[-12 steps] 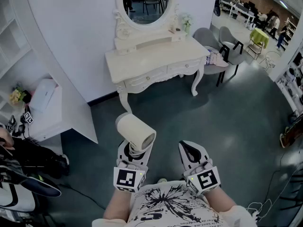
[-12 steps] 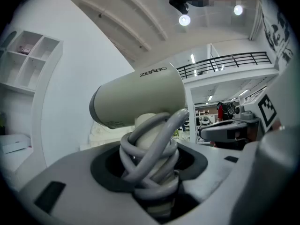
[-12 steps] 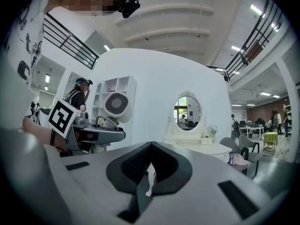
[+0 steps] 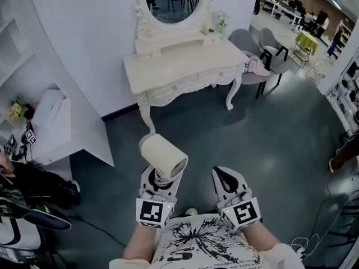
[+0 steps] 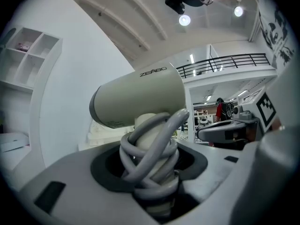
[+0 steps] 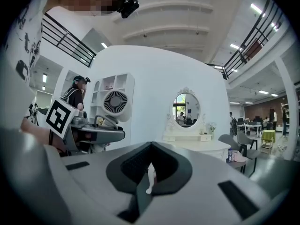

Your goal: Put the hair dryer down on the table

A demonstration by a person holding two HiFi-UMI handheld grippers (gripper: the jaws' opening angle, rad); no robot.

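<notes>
Cream-white dressing table [image 4: 185,66] is seen at 12 o'clock, grey chairs [image 4: 255,43] at 2 o'clock, and a white cabinet [image 4: 53,122] at 9 o'clock. Bare grey floor [image 4: 269,144] is left open between them. The hair dryer [image 4: 162,154] is clamped by its handle, wound with grey cord [image 5: 154,158], in the left gripper [image 4: 159,179], well short of the table. The right gripper [image 4: 226,179] is closed on nothing.

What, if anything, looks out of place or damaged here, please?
Nothing stands out: the hair dryer sits tilted in the left gripper, its cord wound round the handle; no damage or spill shows.
</notes>
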